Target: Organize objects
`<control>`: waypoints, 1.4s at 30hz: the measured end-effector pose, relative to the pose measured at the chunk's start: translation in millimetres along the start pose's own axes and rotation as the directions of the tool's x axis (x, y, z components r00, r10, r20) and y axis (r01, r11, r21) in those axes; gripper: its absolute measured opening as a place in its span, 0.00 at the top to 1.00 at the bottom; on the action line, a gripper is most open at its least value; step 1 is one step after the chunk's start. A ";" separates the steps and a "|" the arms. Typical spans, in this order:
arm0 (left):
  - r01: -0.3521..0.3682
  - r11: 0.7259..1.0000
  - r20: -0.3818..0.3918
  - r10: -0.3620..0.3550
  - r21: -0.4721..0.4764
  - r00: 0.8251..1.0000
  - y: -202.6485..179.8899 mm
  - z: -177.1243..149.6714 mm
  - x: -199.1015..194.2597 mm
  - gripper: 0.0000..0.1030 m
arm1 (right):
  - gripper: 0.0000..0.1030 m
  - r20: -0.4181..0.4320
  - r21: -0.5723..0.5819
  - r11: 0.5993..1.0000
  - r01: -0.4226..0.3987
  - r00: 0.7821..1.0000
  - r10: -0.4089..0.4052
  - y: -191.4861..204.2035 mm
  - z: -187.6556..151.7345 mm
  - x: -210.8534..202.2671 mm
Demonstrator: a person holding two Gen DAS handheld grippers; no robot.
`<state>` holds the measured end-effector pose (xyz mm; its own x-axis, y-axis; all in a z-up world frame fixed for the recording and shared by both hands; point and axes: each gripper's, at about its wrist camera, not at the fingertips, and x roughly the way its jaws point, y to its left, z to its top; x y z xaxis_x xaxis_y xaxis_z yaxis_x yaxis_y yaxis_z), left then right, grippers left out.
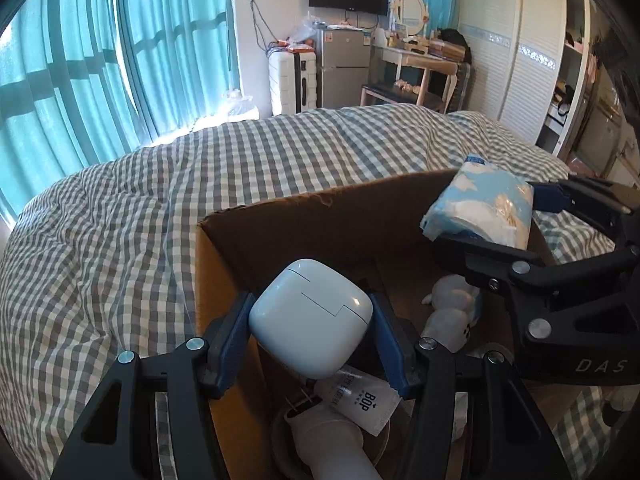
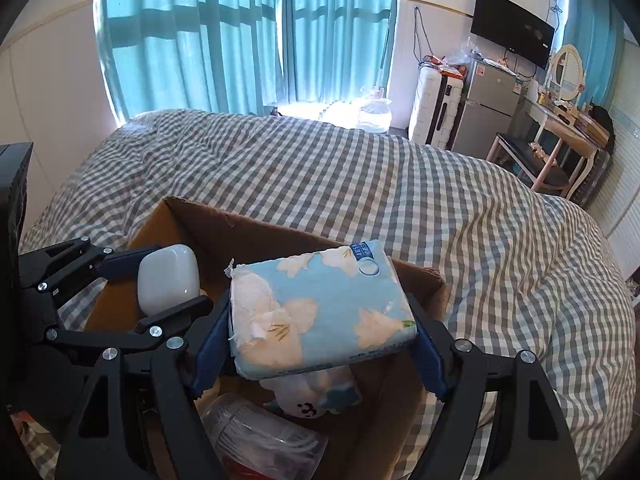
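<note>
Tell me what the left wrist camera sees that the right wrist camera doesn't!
Only the left wrist view shows the white BOP sachet in the cardboard box and the wardrobe. Only the right wrist view shows the water jug by the curtains. Both show the earbud case, tissue pack, plush toy and checked bed.

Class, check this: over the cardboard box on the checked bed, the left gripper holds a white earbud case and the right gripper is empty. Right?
Not quite. The right gripper isn't empty: the right wrist view shows it clamping a blue floral tissue pack. The rest stands.
</note>
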<state>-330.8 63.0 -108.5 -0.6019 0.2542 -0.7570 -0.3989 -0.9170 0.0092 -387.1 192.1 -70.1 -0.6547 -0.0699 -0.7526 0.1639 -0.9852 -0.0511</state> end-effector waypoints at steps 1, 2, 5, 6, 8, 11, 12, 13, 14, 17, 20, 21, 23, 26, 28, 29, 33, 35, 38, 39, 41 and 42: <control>0.002 1.000 -0.005 -0.002 0.006 1.000 -1.8 -1.5 0.1 0.43 | 0.24 -0.003 0.000 1.000 0.002 1.000 -0.002 -0.1 -1.2 0.1; 0.003 1.000 -0.008 -0.003 0.008 1.000 -1.0 -1.2 0.4 0.43 | 0.24 -0.006 0.003 1.000 -0.001 1.000 0.001 -0.2 -1.3 0.6; 0.007 1.000 -0.009 -0.007 0.014 1.000 -5.0 -3.1 1.5 0.43 | 0.23 -0.006 0.014 1.000 -0.009 1.000 0.009 -1.5 -2.4 0.4; 0.009 1.000 -0.008 -0.009 0.016 1.000 -6.0 -3.7 1.3 0.43 | 0.23 0.001 0.018 1.000 -0.012 1.000 0.012 -2.1 -2.8 -0.4; 0.015 1.000 -0.008 -0.015 0.018 1.000 -7.9 -5.0 3.3 0.41 | 0.23 0.010 0.023 0.999 -0.025 1.000 0.024 -2.0 -1.8 -1.1; 0.022 1.000 -0.012 -0.022 0.010 1.000 -7.0 -5.6 4.8 0.40 | 0.19 0.033 0.037 0.999 -0.038 0.999 0.036 -1.8 -1.4 -5.1; 0.031 0.999 -0.008 -0.031 0.004 0.999 -6.2 -5.8 3.7 0.35 | 0.18 0.042 0.042 0.998 -0.044 0.998 0.042 -2.3 -1.2 -7.1; 0.047 0.999 -0.007 -0.047 -0.005 0.999 -5.0 -5.7 2.8 0.30 | 0.16 0.053 0.047 0.998 -0.051 0.997 0.048 -3.1 -1.1 -10.2; 0.062 0.998 -0.006 -0.062 -0.018 0.998 -3.5 -5.1 1.6 0.28 | 0.15 0.060 0.052 0.997 -0.054 0.997 0.051 -3.3 -0.9 -12.6; 0.095 0.994 0.010 -0.095 -0.059 0.995 1.9 -3.3 -7.0 0.23 | 0.14 0.080 0.067 0.997 -0.048 0.996 0.043 -6.0 0.1 -23.2; 0.095 0.992 0.035 -0.093 -0.080 0.995 4.3 3.5 -18.7 0.18 | 0.11 0.099 0.086 0.996 -0.030 0.995 0.022 -8.7 1.8 -38.4; 0.085 0.993 0.047 -0.082 -0.083 0.996 4.3 6.1 -25.1 0.15 | 0.09 0.106 0.096 0.995 -0.018 0.994 0.007 -11.4 3.0 -44.3; 0.074 0.993 0.071 -0.068 -0.089 0.995 5.4 12.5 -34.5 0.12 | 0.05 0.137 0.118 0.993 0.018 0.990 -0.034 -16.1 7.0 -61.5; 0.082 0.990 0.104 -0.069 -0.118 0.992 4.1 19.5 -59.1 0.12 | 0.03 0.196 0.148 0.988 0.040 0.978 -0.069 -22.3 15.1 -90.0; 0.080 0.988 0.130 -0.063 -0.133 0.990 5.0 24.3 -79.4 0.10 | 0.03 0.232 0.159 0.985 0.064 0.968 -0.101 -22.2 19.2 -114.1; 0.072 0.988 0.146 -0.052 -0.134 0.988 5.2 26.9 -90.0 0.09 | 0.03 0.249 0.158 0.985 0.073 0.962 -0.111 -21.2 20.1 -125.1; 0.028 0.992 0.232 0.002 -0.125 0.973 1.5 35.3 -139.6 0.04 | 0.03 0.305 0.152 0.985 0.087 0.944 -0.130 -14.0 20.0 -167.1; 0.028 0.992 0.255 0.005 -0.127 0.967 0.2 37.4 -159.1 0.03 | 0.03 0.333 0.160 0.982 0.099 0.931 -0.149 -13.4 16.4 -191.3; 0.015 0.992 0.302 0.025 -0.129 0.953 -3.5 36.8 -191.4 0.02 | 0.03 0.391 0.176 0.979 0.100 0.906 -0.163 -11.8 9.9 -228.5; 0.008 0.992 0.319 0.032 -0.126 0.947 -5.9 35.8 -204.4 0.02 | 0.03 0.411 0.181 0.977 0.109 0.895 -0.176 -11.5 7.9 -243.0; -0.006 0.992 0.338 0.047 -0.123 0.940 -12.6 35.8 -220.8 0.02 | 0.02 0.432 0.190 0.973 0.129 0.879 -0.201 -11.2 1.9 -265.2; -0.016 0.992 0.348 0.057 -0.122 0.936 -15.1 35.0 -230.5 0.02 | 0.02 0.439 0.192 0.973 0.131 0.875 -0.204 -13.0 -0.6 -274.7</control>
<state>-210.2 29.1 88.7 -0.8267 0.2922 -0.4808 -0.3022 -0.9514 -0.0585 -208.9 224.2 136.9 -0.9305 0.0714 -0.3594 -0.0679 -0.9974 -0.0224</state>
